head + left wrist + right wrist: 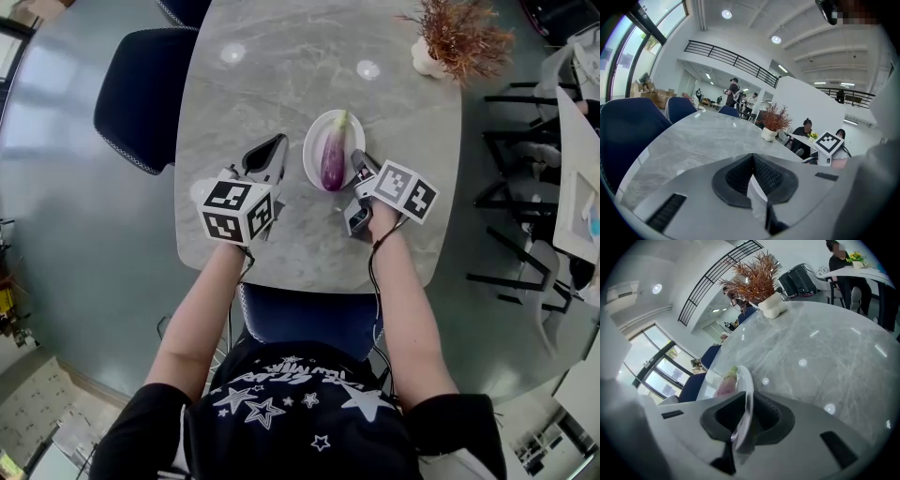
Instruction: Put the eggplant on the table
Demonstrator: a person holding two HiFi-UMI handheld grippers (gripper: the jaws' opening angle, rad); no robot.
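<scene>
A purple eggplant (pixel 333 161) with a green stem lies on a small white plate (pixel 313 141) in the middle of the grey marble table (pixel 281 75). My right gripper (pixel 357 161) is at the plate's right side, shut on its rim. In the right gripper view the plate's rim (pixel 748 394) runs between the pads, with the eggplant (pixel 724 383) beyond. My left gripper (pixel 275 142) rests low over the table to the left of the plate, apart from it. Its jaws stand together with nothing held (pixel 757 187).
A dried plant in a white vase (pixel 452 39) stands at the table's far right. Dark blue chairs sit at the far left (pixel 141 94) and at the near edge (pixel 300 319). Black chair frames (pixel 525 141) stand to the right. People are in the background.
</scene>
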